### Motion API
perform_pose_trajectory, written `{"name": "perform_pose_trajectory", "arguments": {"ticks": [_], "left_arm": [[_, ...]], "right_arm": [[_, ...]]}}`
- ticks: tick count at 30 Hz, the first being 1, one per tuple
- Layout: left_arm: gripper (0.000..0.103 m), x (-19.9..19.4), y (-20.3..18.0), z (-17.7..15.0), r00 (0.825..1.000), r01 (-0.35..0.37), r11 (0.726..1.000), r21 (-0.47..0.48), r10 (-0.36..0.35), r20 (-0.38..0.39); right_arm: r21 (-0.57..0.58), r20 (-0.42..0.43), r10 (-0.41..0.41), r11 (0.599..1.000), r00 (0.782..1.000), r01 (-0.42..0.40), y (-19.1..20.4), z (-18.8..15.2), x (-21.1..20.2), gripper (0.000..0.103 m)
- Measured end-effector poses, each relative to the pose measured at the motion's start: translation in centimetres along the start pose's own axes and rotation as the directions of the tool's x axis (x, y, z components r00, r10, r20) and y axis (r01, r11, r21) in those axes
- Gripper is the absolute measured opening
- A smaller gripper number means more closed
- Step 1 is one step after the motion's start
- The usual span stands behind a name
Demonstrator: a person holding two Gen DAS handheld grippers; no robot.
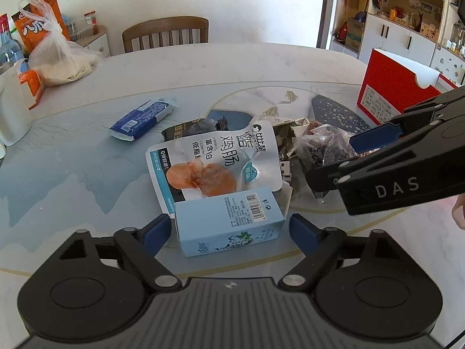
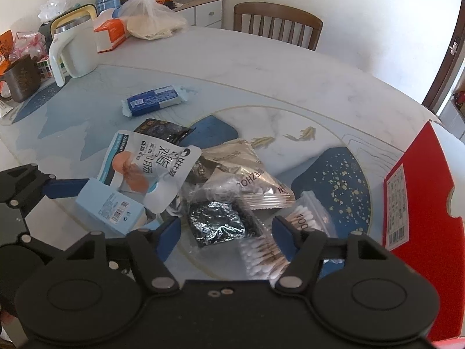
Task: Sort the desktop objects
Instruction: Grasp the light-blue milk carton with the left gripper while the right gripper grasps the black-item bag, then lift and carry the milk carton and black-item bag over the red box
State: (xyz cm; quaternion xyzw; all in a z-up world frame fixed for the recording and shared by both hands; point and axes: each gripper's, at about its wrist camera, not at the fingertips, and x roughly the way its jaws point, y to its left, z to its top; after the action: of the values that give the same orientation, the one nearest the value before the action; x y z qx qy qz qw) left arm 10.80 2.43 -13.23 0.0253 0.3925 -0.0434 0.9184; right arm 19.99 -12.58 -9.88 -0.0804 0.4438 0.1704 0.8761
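Left gripper (image 1: 229, 231) jaws straddle, unclenched, light stiff blue carton (image 1: 228, 222); right gripper (image 2: 225, 232) spread over crinkly packet (image 2: 218, 222).

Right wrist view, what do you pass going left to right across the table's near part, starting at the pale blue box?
Pale blue box → white sausage pouch → dark foil packet in clear wrap → cotton swab bag → red box.
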Motion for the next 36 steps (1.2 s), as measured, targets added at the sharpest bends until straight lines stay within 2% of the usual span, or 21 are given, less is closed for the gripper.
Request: {"name": "perform_pose_trajectory", "arguments": {"ticks": [3, 11, 13, 21, 36], "left_arm": [[0.078, 0.0, 0.0, -0.1, 1.000, 0.001, 1.000, -0.001, -0.001, -0.002], [0.074, -0.1, 0.0, -0.2, 1.000, 0.006, 1.000, -0.005, -0.006, -0.001], [0.074, -0.1, 0.1, -0.2, 1.000, 0.011, 1.000, -0.009, -0.011, -0.004], [0.073, -0.6, 0.2, -0.1, 1.000, 0.028, 1.000, -0.002, -0.028, -0.013], [0.073, -2.3, 0.6, 0.9, 0.998, 0.055, 0.998, 0.003, -0.055, -0.019]], "right_arm": [[-0.001, 0.000, -0.010, 1.000, 1.000, 0.010, 0.0, 0.0, 0.1, 0.061], [-0.011, 0.002, -0.019, 1.000, 1.000, 0.019, 0.2, 0.0, 0.0, 0.054], [-0.019, 0.002, -0.018, 1.000, 1.000, 0.018, 0.4, -0.1, 0.0, 0.044], [-0.059, 0.018, -0.030, 0.998, 0.999, 0.031, 1.0, 0.0, -0.4, 0.029], [-0.015, 0.036, -0.024, 1.000, 0.999, 0.024, 0.4, 0.1, -2.3, 0.027]]}}
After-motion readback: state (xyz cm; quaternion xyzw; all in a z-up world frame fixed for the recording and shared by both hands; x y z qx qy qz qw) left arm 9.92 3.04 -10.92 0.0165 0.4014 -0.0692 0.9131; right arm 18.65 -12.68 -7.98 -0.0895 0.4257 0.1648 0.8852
